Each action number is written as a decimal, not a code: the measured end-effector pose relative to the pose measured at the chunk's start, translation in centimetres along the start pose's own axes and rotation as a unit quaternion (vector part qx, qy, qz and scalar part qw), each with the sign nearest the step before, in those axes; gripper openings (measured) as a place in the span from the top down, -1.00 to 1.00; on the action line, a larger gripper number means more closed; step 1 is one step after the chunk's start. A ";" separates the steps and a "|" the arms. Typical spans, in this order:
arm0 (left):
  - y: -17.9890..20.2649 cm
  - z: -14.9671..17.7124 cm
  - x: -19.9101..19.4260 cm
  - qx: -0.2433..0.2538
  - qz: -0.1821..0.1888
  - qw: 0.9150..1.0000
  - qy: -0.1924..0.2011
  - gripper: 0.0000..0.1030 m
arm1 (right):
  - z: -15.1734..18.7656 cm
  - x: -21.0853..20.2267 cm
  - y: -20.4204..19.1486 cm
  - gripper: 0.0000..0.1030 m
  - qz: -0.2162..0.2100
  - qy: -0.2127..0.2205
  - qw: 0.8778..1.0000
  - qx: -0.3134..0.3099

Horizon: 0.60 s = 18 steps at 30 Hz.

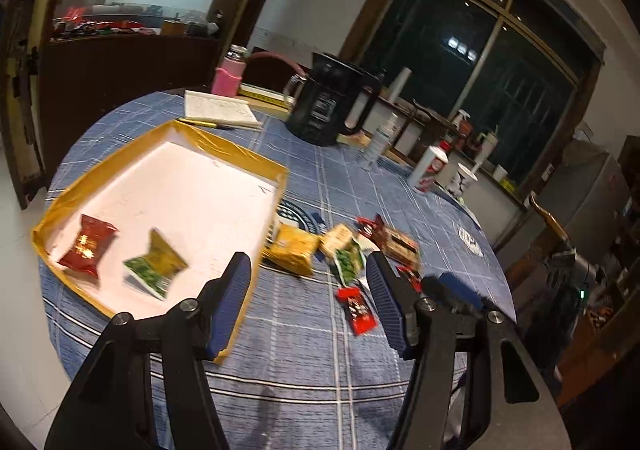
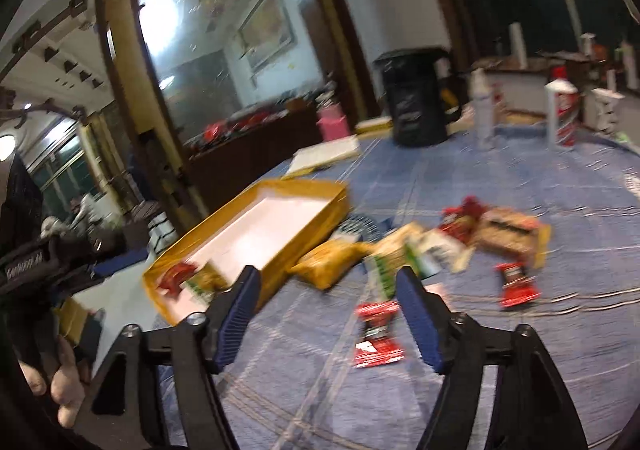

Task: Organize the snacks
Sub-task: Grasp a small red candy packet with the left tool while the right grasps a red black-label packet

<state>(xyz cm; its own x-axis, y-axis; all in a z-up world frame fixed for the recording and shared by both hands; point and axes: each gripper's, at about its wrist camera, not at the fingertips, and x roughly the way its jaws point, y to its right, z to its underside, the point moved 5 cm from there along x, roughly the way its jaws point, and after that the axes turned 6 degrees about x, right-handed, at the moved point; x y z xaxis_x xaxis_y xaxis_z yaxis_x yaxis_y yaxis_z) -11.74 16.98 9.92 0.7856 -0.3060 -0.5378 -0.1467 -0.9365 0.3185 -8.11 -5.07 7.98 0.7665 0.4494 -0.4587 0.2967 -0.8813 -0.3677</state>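
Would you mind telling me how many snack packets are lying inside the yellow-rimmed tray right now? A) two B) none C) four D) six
A: the left wrist view shows just a red packet and a green-and-yellow packet inside the tray; the other snacks lie on the tablecloth beside it.

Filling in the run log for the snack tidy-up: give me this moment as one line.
tray: red packet, green packet inside | tablecloth: other snacks loose | left hand-held gripper: open, empty | right hand-held gripper: open, empty
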 end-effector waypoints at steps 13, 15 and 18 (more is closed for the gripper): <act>1.9 1.1 2.5 0.008 0.001 1.000 -0.020 -0.39 | -2.1 -0.2 13.2 -0.49 0.077 -0.043 0.990 0.110; 2.2 1.6 3.9 0.008 0.011 0.999 -0.039 -0.39 | -1.9 0.5 14.1 -0.49 0.090 -0.056 0.989 0.105; 3.2 2.6 5.4 0.016 0.025 0.998 -0.061 -0.39 | -1.1 2.6 14.1 -0.49 0.094 -0.085 0.987 0.100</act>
<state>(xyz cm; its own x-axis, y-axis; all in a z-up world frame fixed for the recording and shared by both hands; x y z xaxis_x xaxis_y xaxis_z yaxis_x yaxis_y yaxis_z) -9.51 11.89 6.03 0.6977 -0.3691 -0.6140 -0.2042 -0.9240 0.3234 -1.28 -16.48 2.45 0.6861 0.3131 -0.6566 0.0272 -0.9131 -0.4069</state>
